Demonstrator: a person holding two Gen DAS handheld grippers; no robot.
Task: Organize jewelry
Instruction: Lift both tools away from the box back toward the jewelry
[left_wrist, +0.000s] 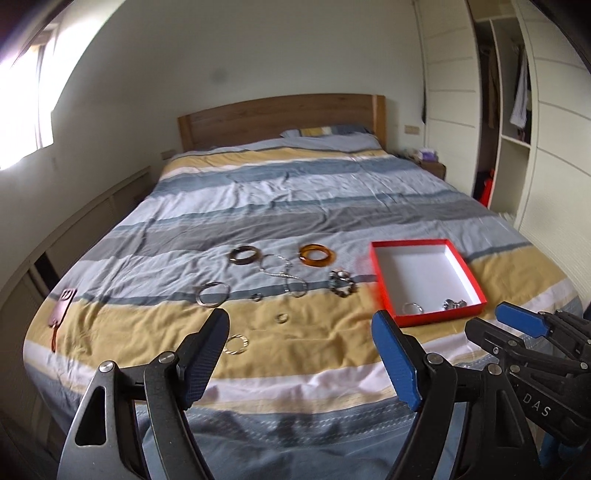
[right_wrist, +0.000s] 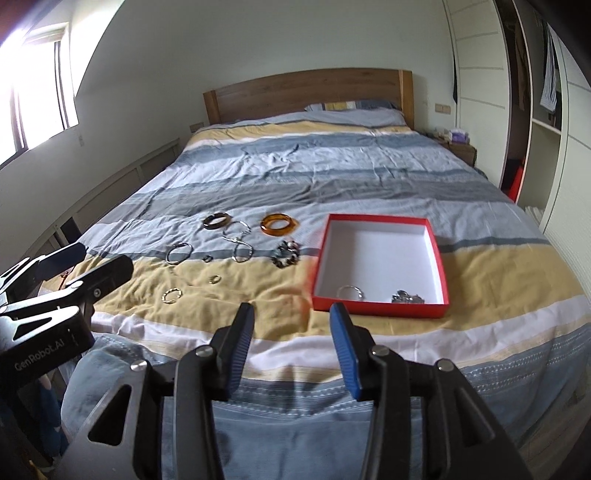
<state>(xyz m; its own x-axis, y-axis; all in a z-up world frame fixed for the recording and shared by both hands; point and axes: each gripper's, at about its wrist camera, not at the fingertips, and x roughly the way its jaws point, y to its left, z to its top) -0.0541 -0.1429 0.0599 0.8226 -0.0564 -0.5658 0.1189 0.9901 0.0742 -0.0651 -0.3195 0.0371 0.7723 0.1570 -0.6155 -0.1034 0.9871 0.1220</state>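
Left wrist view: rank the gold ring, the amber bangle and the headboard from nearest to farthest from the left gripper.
1. Gold ring, on the yellow stripe just ahead of the left gripper, towards its left finger.
2. Amber bangle, further up the bed, left of the red box.
3. Headboard, at the far end.

Bedroom. Bed (right_wrist: 332, 177) with wooden headboard (right_wrist: 306, 92) against a white wall (right_wrist: 258, 40); striped blue, yellow and white duvet, creased. Bright window (right_wrist: 33, 96) at left. Open wardrobe (right_wrist: 532, 96) at right, clothes hanging. Nightstand (right_wrist: 461, 149) beside the bed.
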